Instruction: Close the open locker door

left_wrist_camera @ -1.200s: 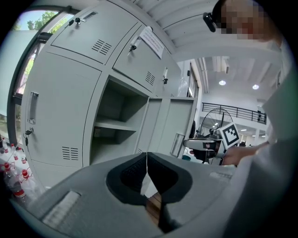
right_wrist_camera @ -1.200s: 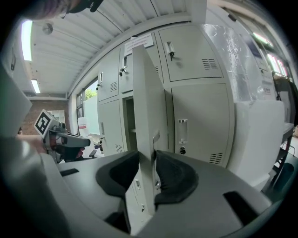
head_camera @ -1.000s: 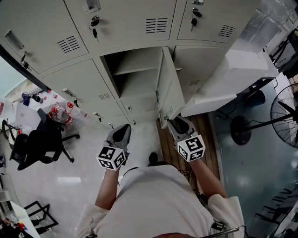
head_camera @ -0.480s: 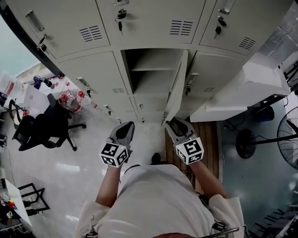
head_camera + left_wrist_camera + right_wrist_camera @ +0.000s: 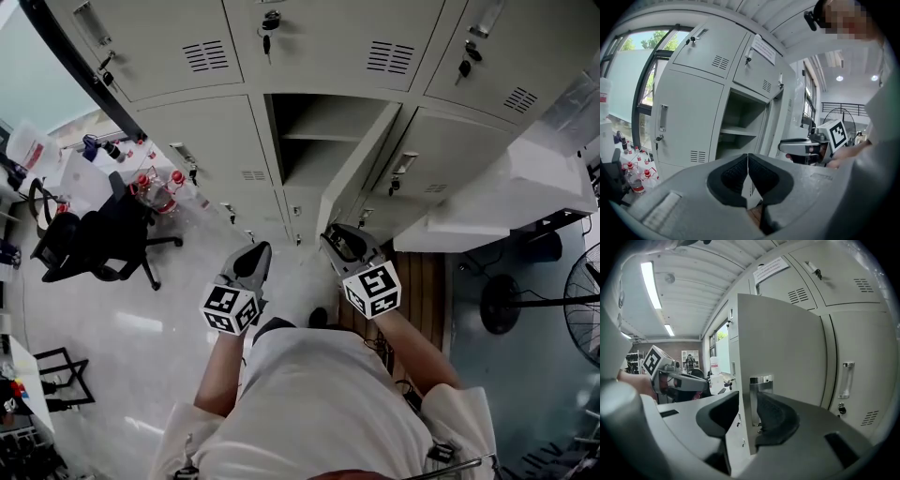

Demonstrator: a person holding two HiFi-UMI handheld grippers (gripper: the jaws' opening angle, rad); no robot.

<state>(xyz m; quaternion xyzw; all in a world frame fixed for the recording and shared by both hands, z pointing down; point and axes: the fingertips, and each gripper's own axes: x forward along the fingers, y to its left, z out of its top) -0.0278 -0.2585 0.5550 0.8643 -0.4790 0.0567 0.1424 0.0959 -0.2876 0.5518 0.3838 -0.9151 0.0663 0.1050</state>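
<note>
The open locker door (image 5: 356,169) stands at an angle in front of its empty compartment (image 5: 314,141), hinged on the right. My right gripper (image 5: 330,234) is at the door's free lower edge. In the right gripper view its jaws (image 5: 747,399) straddle that door (image 5: 787,348) edge beside the chrome handle (image 5: 761,380), standing wide and not visibly pressing. My left gripper (image 5: 255,251) hangs to the left of the door, shut and with nothing in it; its pads meet (image 5: 748,161). The left gripper view shows the compartment (image 5: 740,126) and the right gripper (image 5: 806,147).
Closed lockers surround the open one, some with keys (image 5: 270,23) in the locks. A black office chair (image 5: 89,239) and several bottles (image 5: 155,187) stand at the left. A white cabinet top (image 5: 525,187) and a floor fan (image 5: 572,300) are at the right.
The door has swung from square to the lockers to a slant toward its opening, with my right gripper following at its edge. The left gripper has stayed put.
</note>
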